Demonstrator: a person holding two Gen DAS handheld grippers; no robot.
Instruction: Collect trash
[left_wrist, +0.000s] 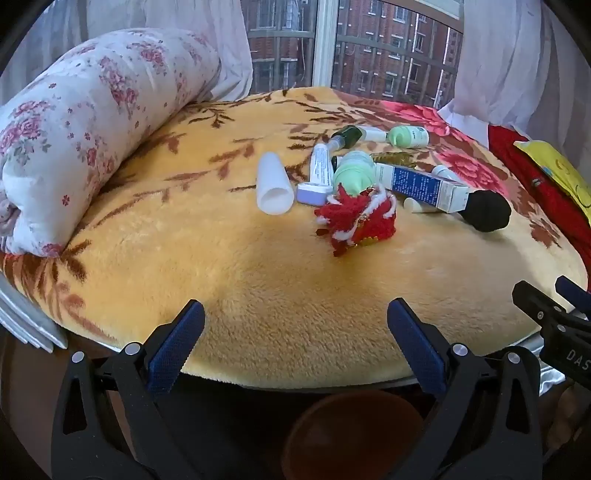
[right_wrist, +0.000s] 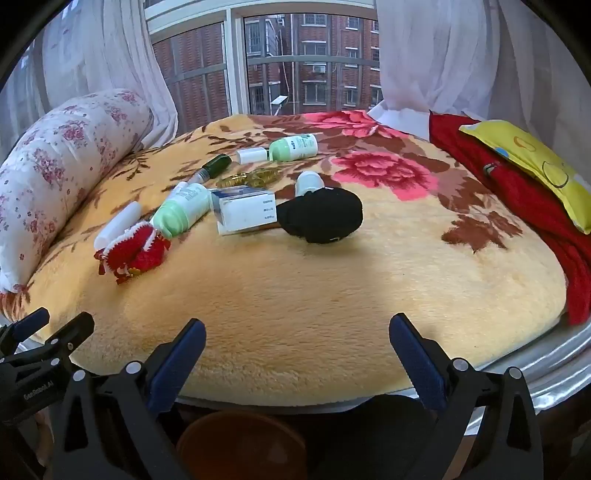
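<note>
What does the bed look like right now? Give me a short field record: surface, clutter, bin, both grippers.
surface: yellow floral blanket, near edge bare
clutter: white tube, red knitted item, green bottle, blue-white box, black cap, second green bottle, all grouped mid-bed
bin: brown round container below the bed edge, between the fingers
left gripper: open, holding nothing, short of the clutter
right gripper: open, holding nothing

A yellow plush blanket (left_wrist: 258, 266) with brown leaves and pink flowers covers the bed. A rolled floral quilt (left_wrist: 92, 122) lies along its left side. On the right, a yellow pillow (right_wrist: 532, 162) rests on red cloth (right_wrist: 517, 199). White curtains (right_wrist: 436, 55) frame the window (right_wrist: 266, 62), with brick buildings outside.
</note>
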